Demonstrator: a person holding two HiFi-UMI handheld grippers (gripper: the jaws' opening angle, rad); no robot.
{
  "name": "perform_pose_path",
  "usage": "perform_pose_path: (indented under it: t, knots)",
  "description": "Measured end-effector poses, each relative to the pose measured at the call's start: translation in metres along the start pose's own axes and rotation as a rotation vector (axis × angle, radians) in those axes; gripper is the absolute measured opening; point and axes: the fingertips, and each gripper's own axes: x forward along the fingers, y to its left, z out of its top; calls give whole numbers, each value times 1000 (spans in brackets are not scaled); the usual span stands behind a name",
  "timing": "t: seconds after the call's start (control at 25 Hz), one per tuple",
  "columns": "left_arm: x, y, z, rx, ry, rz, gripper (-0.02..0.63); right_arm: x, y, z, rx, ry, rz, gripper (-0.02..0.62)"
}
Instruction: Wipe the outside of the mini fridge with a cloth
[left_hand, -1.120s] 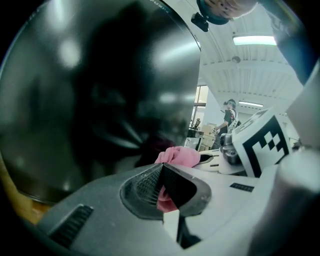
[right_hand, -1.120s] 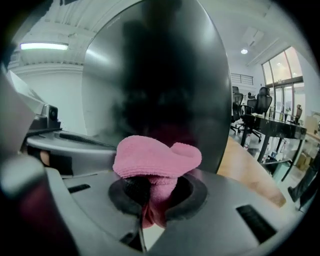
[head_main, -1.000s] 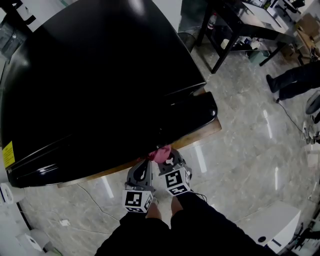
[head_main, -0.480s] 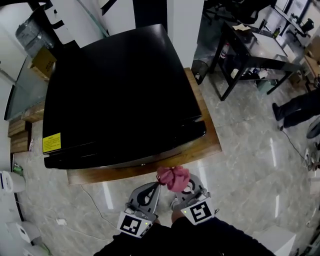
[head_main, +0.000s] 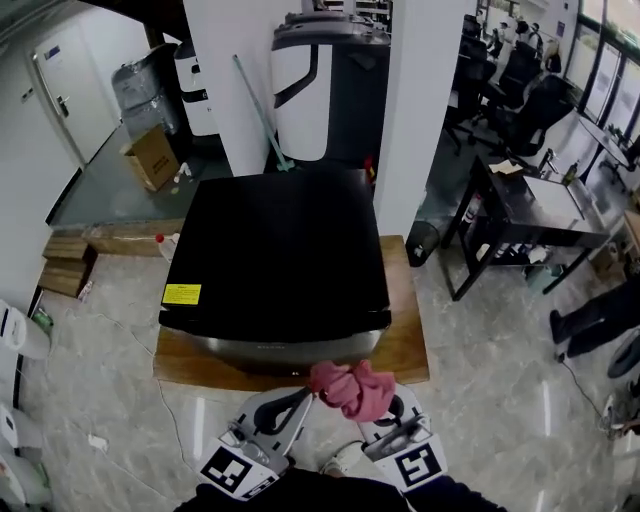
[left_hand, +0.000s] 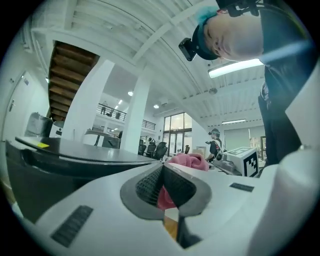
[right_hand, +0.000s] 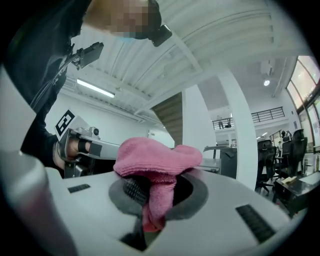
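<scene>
A: Two grippers are showing at the bottom of the head view. What are they gripping?

B: The left gripper (head_main: 300, 400) is pinching one end of the pink cloth (head_main: 352, 388), jaws closed down on a thin fold of it. The right gripper (head_main: 385, 412) is clamping the other end, jaws likewise closed, with the cloth bunching up over its tips.

A: And the cloth itself?

B: It is hanging in a crumpled lump between the two grippers, which are sitting close side by side.

A: Where is the mini fridge (head_main: 275, 250) standing?

B: It is sitting on a low wooden board (head_main: 405, 350) on the tiled floor (head_main: 490, 380), directly ahead of the grippers. A yellow sticker (head_main: 181, 294) is showing on its black top, at the near left corner.

A: Is the cloth touching it?

B: No, it is hovering in front of the fridge's near edge, over the board's front rim, apart from the black surface.

A: Surroundings?

B: A dark desk (head_main: 545, 210) is standing to the right, and a cardboard box (head_main: 152, 157) is lying behind on the left.
</scene>
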Motion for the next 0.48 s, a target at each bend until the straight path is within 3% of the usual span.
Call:
perform_pose_path:
  t: [0.32, 0.48]
  knots:
    - [-26, 17, 78, 82, -34, 180, 6, 18, -3, 67, -30, 0, 126, 58]
    - [-38, 44, 93, 108, -28, 230, 6, 40, -8, 86, -79, 9, 145, 58]
